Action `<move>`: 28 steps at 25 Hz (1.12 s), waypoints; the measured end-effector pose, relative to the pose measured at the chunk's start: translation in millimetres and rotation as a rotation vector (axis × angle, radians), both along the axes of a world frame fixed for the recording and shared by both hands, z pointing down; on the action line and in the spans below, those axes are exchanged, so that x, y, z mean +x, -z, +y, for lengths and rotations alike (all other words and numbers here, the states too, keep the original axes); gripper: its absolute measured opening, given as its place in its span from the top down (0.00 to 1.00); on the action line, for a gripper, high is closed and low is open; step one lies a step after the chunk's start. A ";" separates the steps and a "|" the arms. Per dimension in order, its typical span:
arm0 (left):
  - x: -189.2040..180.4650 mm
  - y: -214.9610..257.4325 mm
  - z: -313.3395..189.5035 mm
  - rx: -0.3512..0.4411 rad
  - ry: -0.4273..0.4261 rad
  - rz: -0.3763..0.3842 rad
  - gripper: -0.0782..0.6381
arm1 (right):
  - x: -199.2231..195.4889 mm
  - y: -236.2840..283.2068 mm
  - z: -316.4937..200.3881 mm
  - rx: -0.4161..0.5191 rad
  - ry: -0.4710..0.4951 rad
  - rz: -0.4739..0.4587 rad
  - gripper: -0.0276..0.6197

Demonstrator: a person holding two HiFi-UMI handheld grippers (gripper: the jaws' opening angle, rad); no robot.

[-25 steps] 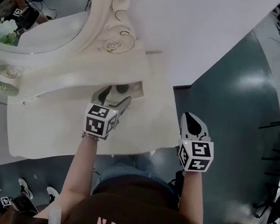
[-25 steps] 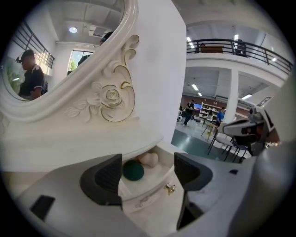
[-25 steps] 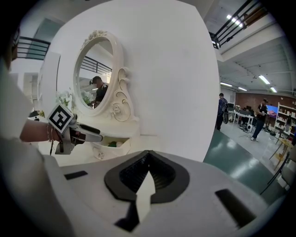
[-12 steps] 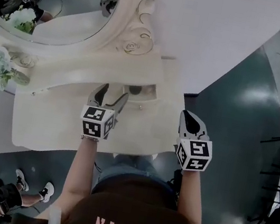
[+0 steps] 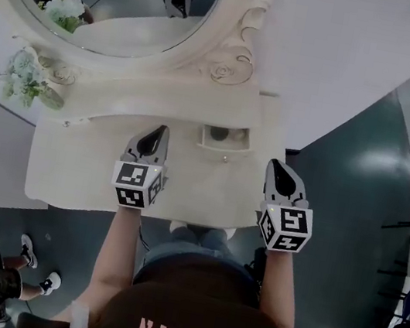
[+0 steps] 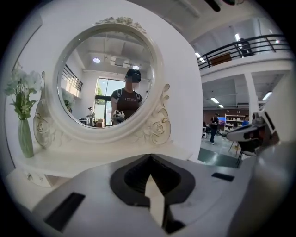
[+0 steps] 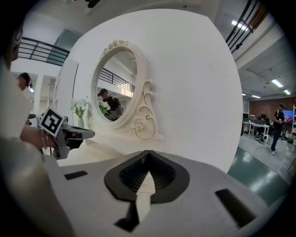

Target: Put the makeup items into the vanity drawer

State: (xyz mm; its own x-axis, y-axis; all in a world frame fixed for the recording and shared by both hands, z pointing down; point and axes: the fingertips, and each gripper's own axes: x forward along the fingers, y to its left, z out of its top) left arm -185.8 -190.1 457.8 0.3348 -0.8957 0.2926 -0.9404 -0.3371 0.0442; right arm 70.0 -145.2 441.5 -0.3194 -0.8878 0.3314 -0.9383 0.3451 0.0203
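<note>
The small vanity drawer [image 5: 225,138] stands open at the back of the cream vanity top [image 5: 78,168], with a dark item [image 5: 219,132] lying inside, too small to identify. A second ago the left gripper [image 5: 156,137] reached right up to that drawer with its jaws spread wide. It now hangs back over the middle of the vanity top, clear of the drawer. Its jaws have just been closing and meet tip to tip with nothing between them, as the left gripper view confirms.

Behind the drawer rises an ornate oval mirror [image 5: 116,2], more of it in sight than before, with a vase of white flowers [image 5: 27,81] on the shelf to its left. A white wall [image 5: 349,59] backs the vanity, and a green floor [image 5: 350,185] spreads to the right. Nothing stands between the left gripper and the drawer.

The right gripper [image 5: 280,176] hovers at the right edge of the vanity top, much where it was. Its jaws are pressed together and empty, touching nothing.
</note>
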 end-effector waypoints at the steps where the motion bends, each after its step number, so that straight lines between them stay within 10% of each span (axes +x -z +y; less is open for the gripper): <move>1: -3.4 1.6 2.7 0.003 0.000 -0.005 0.88 | -4.0 2.2 0.4 0.006 0.002 -0.003 0.96; 28: -88.9 54.5 41.3 0.178 0.118 0.085 0.88 | -86.0 33.8 24.1 0.165 0.026 0.025 0.96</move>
State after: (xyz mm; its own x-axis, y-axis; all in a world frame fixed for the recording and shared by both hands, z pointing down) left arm -274.7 -148.8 403.3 0.2409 -0.9653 0.1012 -0.9694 -0.2341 0.0744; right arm -16.1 -121.0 407.6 -0.3365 -0.9223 0.1900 -0.9275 0.3595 0.1024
